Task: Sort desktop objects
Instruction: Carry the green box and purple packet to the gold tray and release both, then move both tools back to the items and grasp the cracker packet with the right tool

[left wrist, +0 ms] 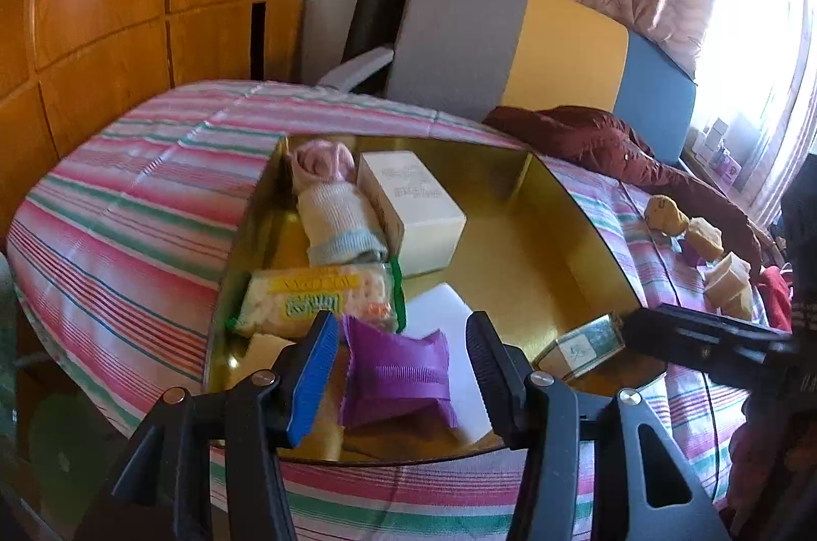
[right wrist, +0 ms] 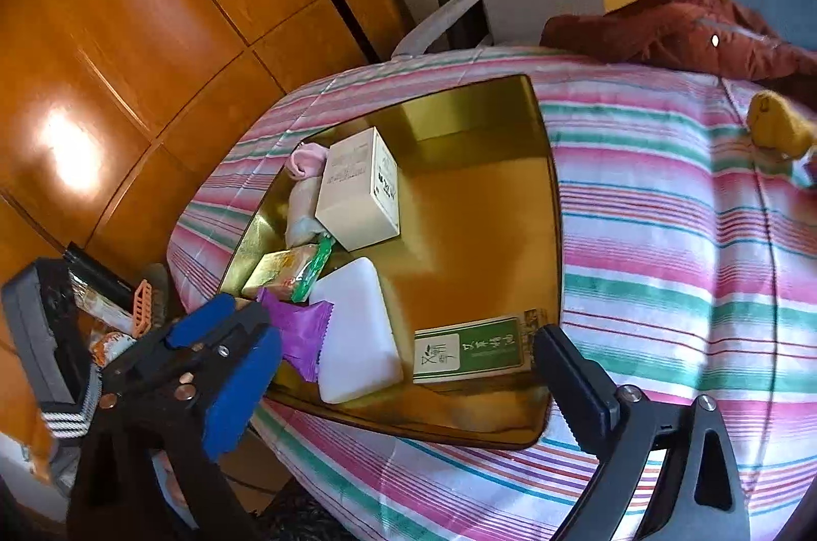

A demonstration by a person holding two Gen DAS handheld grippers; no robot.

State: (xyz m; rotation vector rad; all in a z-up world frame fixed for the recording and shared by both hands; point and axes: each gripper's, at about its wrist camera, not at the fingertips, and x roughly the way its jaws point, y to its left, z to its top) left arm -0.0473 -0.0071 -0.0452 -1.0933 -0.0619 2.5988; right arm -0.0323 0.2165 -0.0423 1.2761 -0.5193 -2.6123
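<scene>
Nearest the left wrist camera, the left gripper (left wrist: 403,367) stands with its blue-padded and black fingers apart on either side of a crinkled purple foil sachet (left wrist: 395,375). The sachet lies on the floor of the shallow gold-lined rectangular tray (left wrist: 515,244), and the pads appear clear of it, so I read it as released, not gripped.

The right gripper (right wrist: 408,382) is spread wide. Its black finger sits just beside the flat green-and-white printed packet (right wrist: 470,349), which lies at about 5 o'clock in the tray, and nothing is between its jaws.

Already inside the tray:
- the cream cardboard box (left wrist: 416,211) near the centre
- a rolled pink, white and pale blue sock bundle (left wrist: 332,209) at 11 o'clock of the box
- the yellow-labelled clear snack bag (left wrist: 319,301) at 8 o'clock
- a smooth white rounded block (right wrist: 357,334) between the sachet and the green packet

The tray rests on a pink, green and white striped quilt (left wrist: 127,224).

The step in hand looks like a double drop-off: both grippers have set their items in the tray and let go. Several yellowish and cream lumps (left wrist: 704,239) still lie loose on the quilt at 3 o'clock, well apart from the tray.

The next move probably calls for lifting both grippers clear without dragging the sachet or packet, then reaching right for those pieces.
</scene>
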